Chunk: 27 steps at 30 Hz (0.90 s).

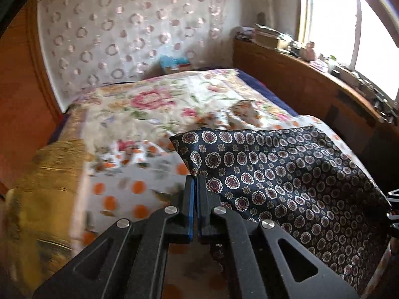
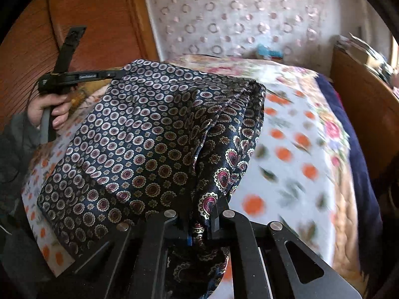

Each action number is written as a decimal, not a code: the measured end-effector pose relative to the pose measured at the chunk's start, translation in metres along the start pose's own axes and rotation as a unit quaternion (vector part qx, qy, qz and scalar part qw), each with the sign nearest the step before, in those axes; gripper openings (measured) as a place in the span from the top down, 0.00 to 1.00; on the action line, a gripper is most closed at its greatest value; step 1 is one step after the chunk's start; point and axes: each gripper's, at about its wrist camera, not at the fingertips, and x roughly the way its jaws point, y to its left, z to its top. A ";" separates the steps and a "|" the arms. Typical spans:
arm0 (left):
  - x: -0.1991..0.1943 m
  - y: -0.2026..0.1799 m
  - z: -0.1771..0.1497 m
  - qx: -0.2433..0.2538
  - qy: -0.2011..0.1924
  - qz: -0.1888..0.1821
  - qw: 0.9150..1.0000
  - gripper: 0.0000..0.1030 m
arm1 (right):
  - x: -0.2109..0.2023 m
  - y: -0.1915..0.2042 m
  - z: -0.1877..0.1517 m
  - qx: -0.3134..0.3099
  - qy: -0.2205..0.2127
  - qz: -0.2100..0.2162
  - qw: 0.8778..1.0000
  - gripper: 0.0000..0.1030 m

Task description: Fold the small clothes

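While I hold 1 gripper in each hand, the dark patterned cloth (image 1: 286, 172) hangs stretched between them above the bed (image 1: 154, 109). My left gripper (image 1: 195, 182) has its jaws pressed together on the cloth's near left edge, with the fabric spreading away to the right and far side of it. In the right wrist view, my right gripper (image 2: 203, 214) is clamped on a bunched corner of the same cloth, which rises as a gathered ridge just beyond the fingers (image 2: 216, 218) and fans out to the left. At the far left of that view my left hand (image 2: 49, 109) grips its tool's handle. Below lies a white sheet with orange dots (image 2: 286, 154), and farther off a floral bedspread (image 1: 149, 99).
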 end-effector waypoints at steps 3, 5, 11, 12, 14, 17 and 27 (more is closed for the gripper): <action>0.004 0.018 -0.001 -0.007 0.008 0.016 1.000 0.98 | 0.014 0.007 0.008 -0.005 0.000 0.015 1.000 0.93; 0.007 0.020 -0.004 -0.006 0.014 0.018 1.000 0.98 | 0.022 0.009 0.008 -0.010 0.004 0.007 1.000 0.93; -0.006 0.010 -0.021 0.000 0.015 0.002 1.000 0.85 | 0.021 0.000 0.009 0.004 0.006 -0.025 1.000 0.72; -0.013 0.008 -0.027 0.001 0.010 -0.006 1.000 0.75 | 0.017 0.000 0.010 0.006 0.006 -0.030 1.000 0.70; -0.024 0.005 -0.036 0.000 0.002 -0.013 1.000 0.58 | 0.016 0.002 0.014 0.007 0.007 -0.044 0.999 0.56; -0.042 0.000 -0.055 -0.002 0.001 -0.034 0.999 0.34 | 0.007 0.006 0.007 -0.021 0.011 -0.035 0.999 0.46; -0.097 -0.025 -0.119 -0.001 0.000 -0.030 1.000 0.31 | -0.023 0.041 -0.009 -0.034 -0.024 -0.043 0.998 0.45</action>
